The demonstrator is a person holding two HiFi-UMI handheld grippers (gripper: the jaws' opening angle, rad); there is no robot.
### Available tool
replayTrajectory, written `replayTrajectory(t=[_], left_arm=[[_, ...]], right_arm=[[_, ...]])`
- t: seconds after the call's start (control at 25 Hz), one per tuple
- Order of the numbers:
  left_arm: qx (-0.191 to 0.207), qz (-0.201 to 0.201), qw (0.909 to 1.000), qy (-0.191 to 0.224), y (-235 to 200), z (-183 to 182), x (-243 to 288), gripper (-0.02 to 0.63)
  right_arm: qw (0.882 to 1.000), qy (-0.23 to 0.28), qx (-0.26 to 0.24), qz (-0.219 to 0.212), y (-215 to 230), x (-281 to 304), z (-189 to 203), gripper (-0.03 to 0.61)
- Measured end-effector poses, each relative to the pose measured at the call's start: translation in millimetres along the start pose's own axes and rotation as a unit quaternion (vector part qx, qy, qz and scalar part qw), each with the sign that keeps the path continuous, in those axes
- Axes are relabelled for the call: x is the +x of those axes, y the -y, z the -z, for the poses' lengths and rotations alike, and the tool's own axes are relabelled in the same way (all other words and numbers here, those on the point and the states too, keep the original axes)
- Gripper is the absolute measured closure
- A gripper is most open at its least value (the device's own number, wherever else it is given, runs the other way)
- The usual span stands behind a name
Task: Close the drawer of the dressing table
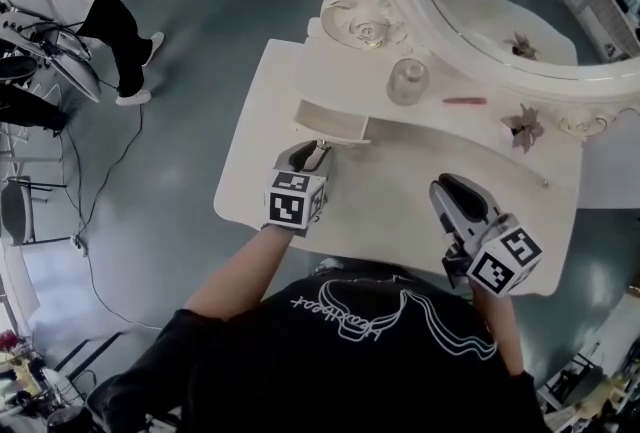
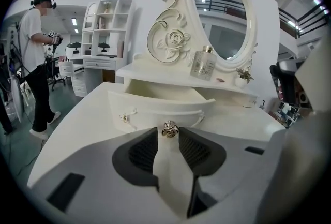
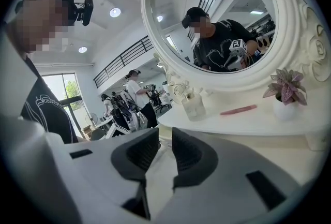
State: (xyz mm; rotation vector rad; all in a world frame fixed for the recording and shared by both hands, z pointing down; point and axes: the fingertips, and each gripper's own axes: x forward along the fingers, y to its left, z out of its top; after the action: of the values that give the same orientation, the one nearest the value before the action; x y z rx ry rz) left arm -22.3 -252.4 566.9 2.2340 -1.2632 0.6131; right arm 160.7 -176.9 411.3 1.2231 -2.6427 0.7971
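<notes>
The white dressing table [image 1: 400, 191] has a small drawer [image 1: 330, 124] standing pulled out under the raised shelf. In the left gripper view the drawer front [image 2: 155, 101] carries a gold knob [image 2: 169, 129] at its middle. My left gripper [image 1: 312, 156] points at that front, and its jaws [image 2: 169, 132] hold the knob between their tips, pads against its sides. My right gripper [image 1: 450, 189] hovers over the tabletop to the right, away from the drawer. Its jaws [image 3: 161, 140] stand a narrow gap apart with nothing between them.
On the shelf stand a glass perfume bottle [image 1: 407, 81], a pink stick [image 1: 464, 101] and a small potted plant [image 1: 524, 126], in front of the oval mirror [image 1: 480, 11]. Another person [image 1: 100, 11] stands on the floor at upper left, near cables and stands.
</notes>
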Motion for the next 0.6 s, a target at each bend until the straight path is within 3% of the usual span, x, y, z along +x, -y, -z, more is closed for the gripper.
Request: replayTrajectory(t=[0.6], left_arm=[[-0.015, 0.016, 0.9998, -0.002, 4.3, 1.5, 0.1, 0.518]], right_arm=[[1.0, -0.01, 0.008, 0.001, 3.1, 6.6, 4.4, 0.5]])
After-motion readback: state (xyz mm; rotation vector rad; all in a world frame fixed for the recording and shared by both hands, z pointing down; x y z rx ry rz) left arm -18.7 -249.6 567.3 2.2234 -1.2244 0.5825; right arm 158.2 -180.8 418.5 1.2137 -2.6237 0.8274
